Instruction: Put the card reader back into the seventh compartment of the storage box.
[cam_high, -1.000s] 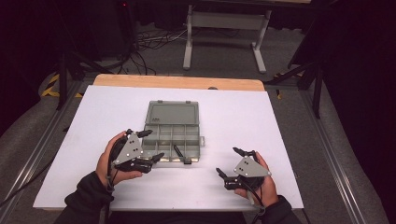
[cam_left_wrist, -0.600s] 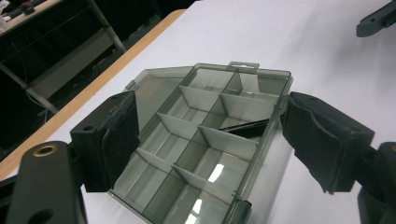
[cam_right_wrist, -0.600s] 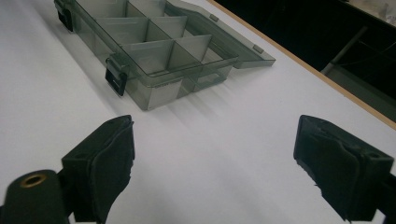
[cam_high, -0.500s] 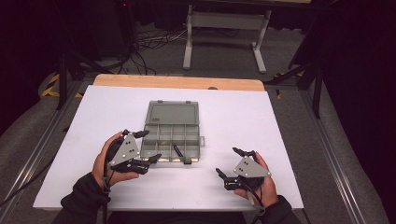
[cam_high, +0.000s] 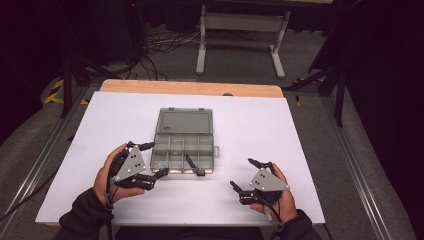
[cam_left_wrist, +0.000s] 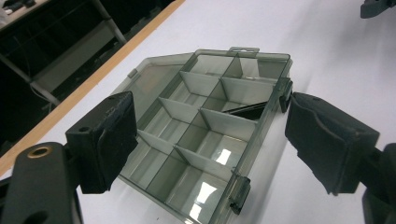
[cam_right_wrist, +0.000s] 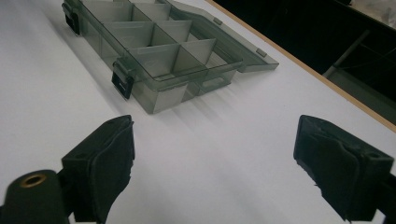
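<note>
So the left gripper (cam_high: 152, 161) is parked right at the near-left corner of the box (cam_high: 184, 145), and its jaws have just been opening. In the left gripper view they stand apart on either side of that corner with the pads off the plastic, so nothing is actually gripped. My guess is it just let go after steadying or nudging the box.

The box sits mid-table (cam_high: 300, 150) on the white sheet, lid (cam_high: 183, 121) flipped flat toward the far side, which leaves all the divided compartments open from above. One near compartment has a thin dark thing (cam_high: 191, 161) lying slanted in it; can't tell what it is. The two black latches (cam_right_wrist: 122, 84) hang loose off the near wall, as you'd expect with the lid open.

The right gripper (cam_high: 246, 174) waits well off to the box's right, jaws wide, nothing between them, just bare table. Looks like it's keeping clear so the left one has room.
</note>
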